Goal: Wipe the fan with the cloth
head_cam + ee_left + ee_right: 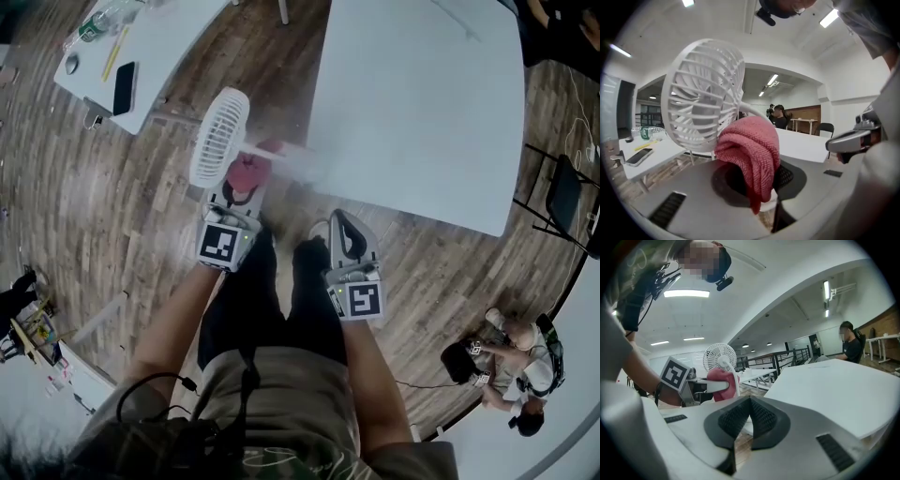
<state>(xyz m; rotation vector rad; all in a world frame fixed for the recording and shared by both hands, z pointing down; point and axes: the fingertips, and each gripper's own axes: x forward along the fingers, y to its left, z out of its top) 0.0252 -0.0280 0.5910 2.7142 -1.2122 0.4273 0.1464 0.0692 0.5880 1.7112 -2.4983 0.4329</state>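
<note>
1. Right gripper view shows the right gripper (749, 418) pressed shut on nothing, kept low near the white table (834, 385).
2. The left gripper (757, 183) pinches the red cloth (751, 147), bunched up for rubbing.
3. Just past it is the white fan (701, 93), its cage right by the cloth.

You wear a khaki tee (281, 412) and blk trousers (272, 300); blk cable (150, 377) loops at waist. Grey plastic L gripper (239, 192), R gripper (341, 225): blk-white marker cubes.
</note>
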